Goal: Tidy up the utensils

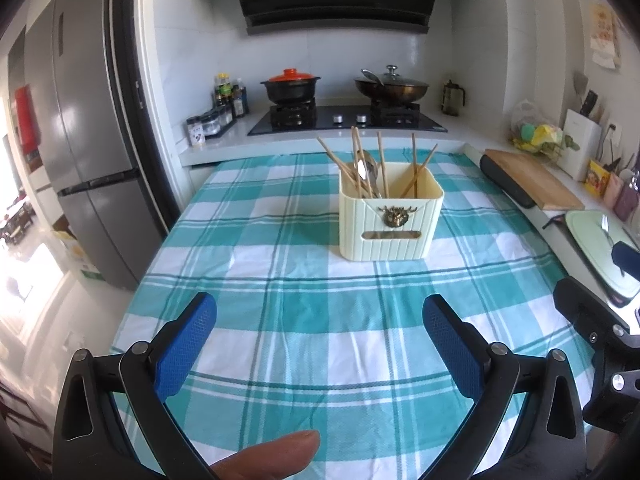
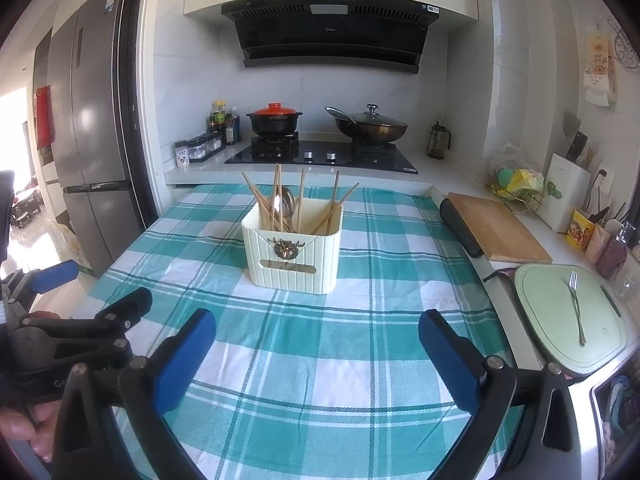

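Nearest to the lens: left gripper [image 1: 319, 320], blue pads spread wide over the near edge of the checked tablecloth [image 1: 280, 280], nothing between them; a fingertip [image 1: 276, 456] shows below. Same for the right gripper [image 2: 317, 330]: jaws wide apart, empty, hovering above the cloth.

Farther, toward the far middle of the cloth: cream utensil holder [image 2: 294, 256] with a brass ornament, standing upright, holding wooden chopsticks [image 2: 276, 196] and a metal spoon [image 2: 285, 204]. Off the cloth, on the right edge of the worktop: a fork [image 2: 576, 308] lying flat on a pale green lid [image 2: 540, 320], well apart from the holder.

Probably the last piece to move. Stiff, light, smooth metal, likely slippery; best pinched across the handle near its middle, with a firm squeeze, because it lies flat on a hard surface.

Writing: a brand mark on the range hood [image 2: 328, 32], too small to read; a sticker on the refrigerator [image 2: 92, 120] also not legible.
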Demonstrator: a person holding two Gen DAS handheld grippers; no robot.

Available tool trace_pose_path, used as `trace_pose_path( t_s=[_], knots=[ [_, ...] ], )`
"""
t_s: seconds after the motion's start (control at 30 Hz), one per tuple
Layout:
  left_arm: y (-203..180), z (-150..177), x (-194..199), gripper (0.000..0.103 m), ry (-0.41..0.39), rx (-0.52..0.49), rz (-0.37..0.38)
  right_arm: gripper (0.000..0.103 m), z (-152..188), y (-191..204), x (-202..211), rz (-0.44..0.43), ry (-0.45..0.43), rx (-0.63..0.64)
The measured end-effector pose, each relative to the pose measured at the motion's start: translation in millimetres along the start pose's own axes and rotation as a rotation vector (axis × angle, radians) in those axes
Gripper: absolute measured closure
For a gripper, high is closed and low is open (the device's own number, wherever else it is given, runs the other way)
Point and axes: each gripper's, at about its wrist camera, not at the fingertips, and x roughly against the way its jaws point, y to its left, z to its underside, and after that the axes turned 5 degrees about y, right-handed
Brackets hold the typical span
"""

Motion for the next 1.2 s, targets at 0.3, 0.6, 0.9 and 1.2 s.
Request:
trace_pose_path(
  t_s=[0.3, 0.6, 0.9, 1.2],
  knots=[
    [-1.6, -0.2, 0.3, 0.0, -0.007, -0.003, 0.002, 0.0, 0.9, -0.5, 0.5, 0.008, 0.002, 0.005],
    [-2.2, -0.7, 0.7, 0.0, -0.008, -0.003, 0.004, 0.0, 0.4, 1.7, 2.1, 0.01, 0.001, 0.011],
    [-2.8, -0.9, 0.8, 0.0, -0.004, -0.005, 0.005, 0.0, 0.0, 3.5, 2.4, 0.009, -0.002, 0.015],
    [-4.5, -1.0, 1.0, 0.0, -0.008, -0.006, 0.004, 0.0, -0.7, 3.9, 3.2, 0.01, -0.002, 0.014]
  ],
)
